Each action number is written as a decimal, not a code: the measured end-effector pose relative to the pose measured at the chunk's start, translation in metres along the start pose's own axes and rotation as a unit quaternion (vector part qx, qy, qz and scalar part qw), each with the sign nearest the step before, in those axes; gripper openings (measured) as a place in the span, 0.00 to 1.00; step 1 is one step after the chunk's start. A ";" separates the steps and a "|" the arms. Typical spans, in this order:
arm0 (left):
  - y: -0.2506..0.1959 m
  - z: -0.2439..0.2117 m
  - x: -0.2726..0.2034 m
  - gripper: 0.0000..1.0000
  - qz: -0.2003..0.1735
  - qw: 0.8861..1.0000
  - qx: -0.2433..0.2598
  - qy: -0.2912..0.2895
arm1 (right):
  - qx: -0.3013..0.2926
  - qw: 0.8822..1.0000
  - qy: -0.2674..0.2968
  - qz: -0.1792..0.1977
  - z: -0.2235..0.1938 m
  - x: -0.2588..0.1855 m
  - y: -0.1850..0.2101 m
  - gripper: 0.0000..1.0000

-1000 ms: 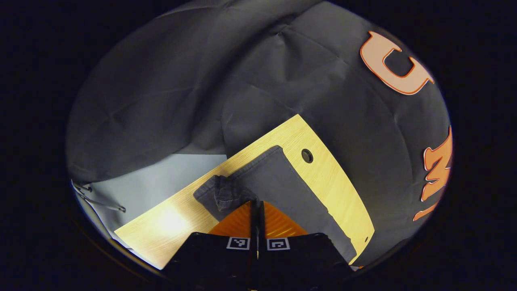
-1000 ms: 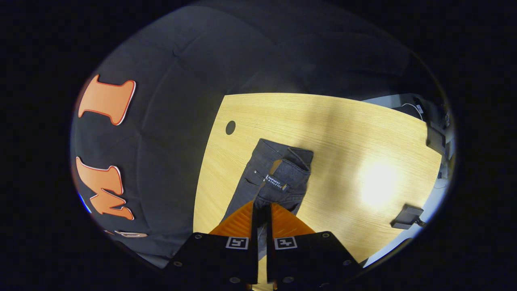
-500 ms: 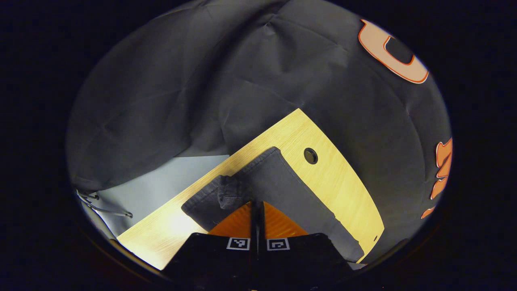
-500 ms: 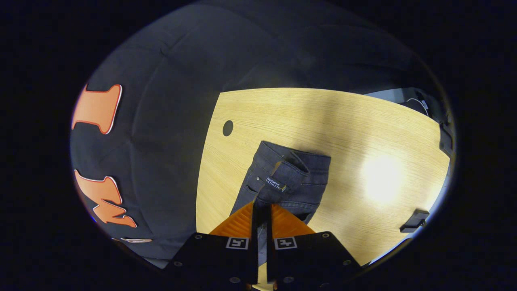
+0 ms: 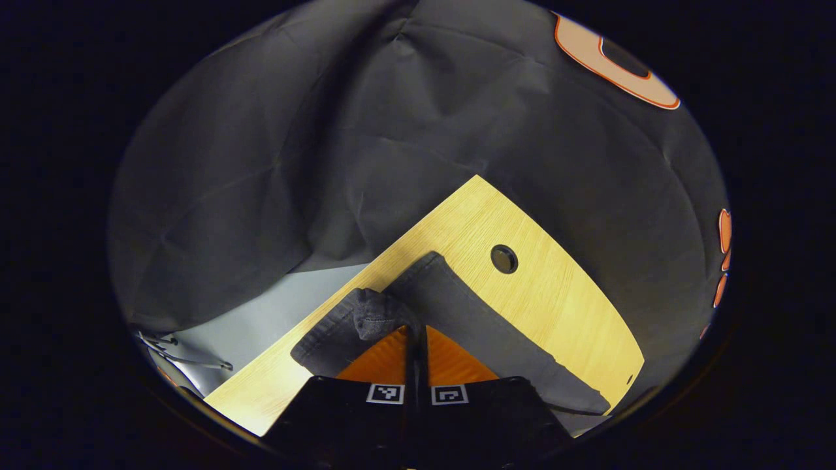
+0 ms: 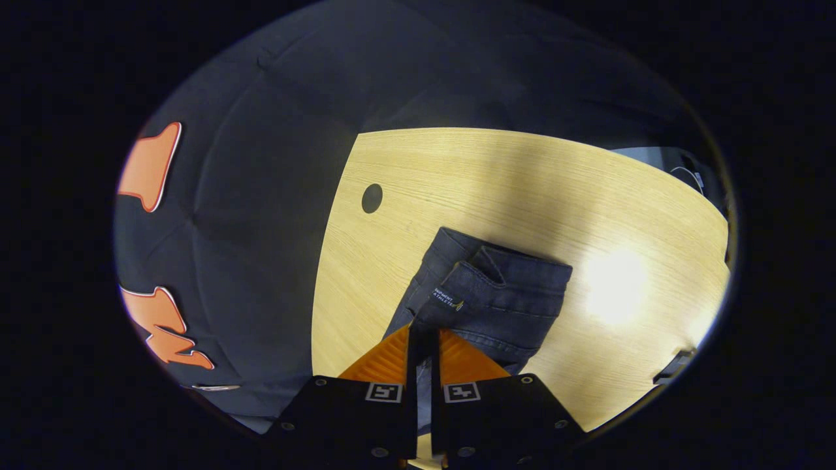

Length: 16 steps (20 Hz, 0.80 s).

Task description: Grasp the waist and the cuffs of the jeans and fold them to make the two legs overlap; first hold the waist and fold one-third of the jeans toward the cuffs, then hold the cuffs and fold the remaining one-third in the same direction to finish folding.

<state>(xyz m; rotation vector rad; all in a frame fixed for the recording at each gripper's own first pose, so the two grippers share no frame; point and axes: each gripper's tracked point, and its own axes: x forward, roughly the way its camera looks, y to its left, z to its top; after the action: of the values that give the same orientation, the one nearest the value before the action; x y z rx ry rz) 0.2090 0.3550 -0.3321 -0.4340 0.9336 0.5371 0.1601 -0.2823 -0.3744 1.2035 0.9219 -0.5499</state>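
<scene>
Left gripper (image 5: 416, 329): fingers together, clamped on a bunched fold of the jeans (image 5: 470, 320) at the cuff end.
Right gripper (image 6: 422, 333): fingers pressed together on the waist end of the jeans (image 6: 496, 294), just below the inner label (image 6: 448, 299).
Jeans: dark denim, lay on the surface (image 6: 522, 189), raised where pinched; leg ran toward 4 o'clock in the left gripper view.
Surface: light wood, a round hole (image 6: 371, 198) at 10 o'clock from the jeans in the right gripper view.
</scene>
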 end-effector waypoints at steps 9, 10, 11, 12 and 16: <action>-0.026 0.004 -0.008 0.11 -0.014 1.000 0.017 -0.011 | 0.064 0.995 -0.029 0.075 0.027 0.003 0.048 0.22; -0.026 0.012 -0.015 0.29 -0.014 0.999 0.027 -0.027 | 0.063 0.994 -0.040 0.079 0.033 -0.001 0.049 0.28; -0.030 0.017 -0.013 0.46 -0.020 0.998 0.036 -0.046 | 0.059 0.995 -0.043 0.075 0.032 -0.009 0.043 0.41; -0.038 0.023 -0.023 0.64 -0.035 0.997 0.041 -0.063 | 0.046 0.996 -0.044 0.066 0.032 -0.011 0.035 0.48; -0.060 0.030 -0.062 0.93 -0.056 0.987 0.107 -0.110 | -0.007 0.997 -0.055 0.046 0.023 -0.022 0.012 0.81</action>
<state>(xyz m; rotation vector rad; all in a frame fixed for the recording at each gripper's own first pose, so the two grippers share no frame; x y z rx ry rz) 0.2344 0.3092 -0.2569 -0.2263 0.7406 0.3693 0.1646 -0.3026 -0.3471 1.1850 0.7724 -0.5301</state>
